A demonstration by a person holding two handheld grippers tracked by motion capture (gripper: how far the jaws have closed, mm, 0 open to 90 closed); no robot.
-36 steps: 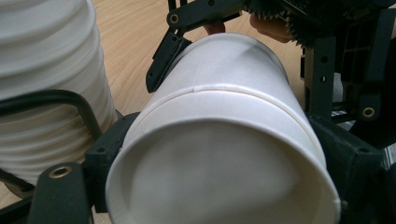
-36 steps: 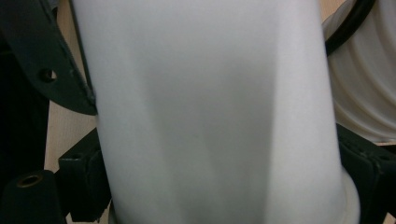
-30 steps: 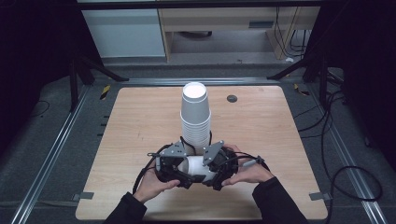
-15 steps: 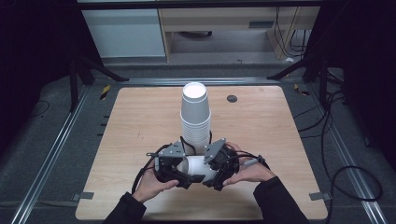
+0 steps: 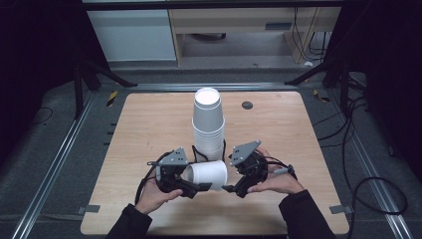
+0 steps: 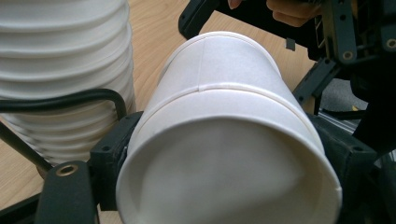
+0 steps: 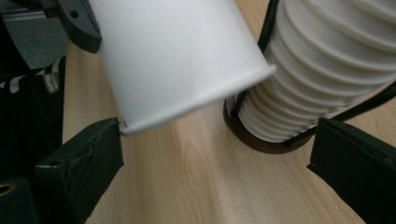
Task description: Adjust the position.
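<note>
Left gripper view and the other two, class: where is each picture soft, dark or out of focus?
Left gripper view: the near rim of the held cup is blurred. Right gripper view: the black jaws are soft, the cup stack clearer. High view: the table is lit, its surroundings dark.

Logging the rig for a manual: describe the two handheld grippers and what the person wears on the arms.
Both the left gripper and the right gripper are black, boxy frames with visible screws. Each carries a grey three-cornered plate on top and trails a black cable. Each claw is two blunt black blocks; the right claw's pads look worn in its own view. The person wears dark long sleeves.
</note>
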